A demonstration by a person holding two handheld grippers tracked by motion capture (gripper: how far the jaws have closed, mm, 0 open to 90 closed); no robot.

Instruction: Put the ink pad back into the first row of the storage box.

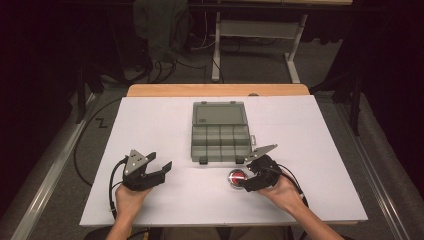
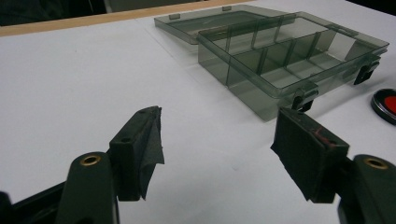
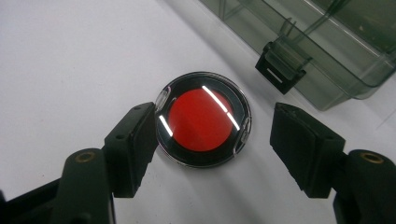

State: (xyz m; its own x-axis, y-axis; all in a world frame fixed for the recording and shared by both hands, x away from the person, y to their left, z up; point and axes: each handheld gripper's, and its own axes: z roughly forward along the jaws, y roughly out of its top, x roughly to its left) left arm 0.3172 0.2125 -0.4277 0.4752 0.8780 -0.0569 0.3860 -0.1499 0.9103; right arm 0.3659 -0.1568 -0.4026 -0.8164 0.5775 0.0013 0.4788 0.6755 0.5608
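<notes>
Straddling red round disc [image 3: 201, 122] with right gripper [image 3: 212, 140], jaws apart, for pickup; disc lying at 5 o'clock of open organizer box [image 1: 220, 132]. Idling left gripper [image 1: 154, 168], jaws apart, empty.

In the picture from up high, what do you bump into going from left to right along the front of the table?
Left gripper → red round disc → right gripper, jaws open around the disc.

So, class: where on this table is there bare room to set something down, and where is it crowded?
Free: the white table left of the box, and the patch right of it. Crowded: in front of the box, where the right gripper straddles the red disc.
</notes>
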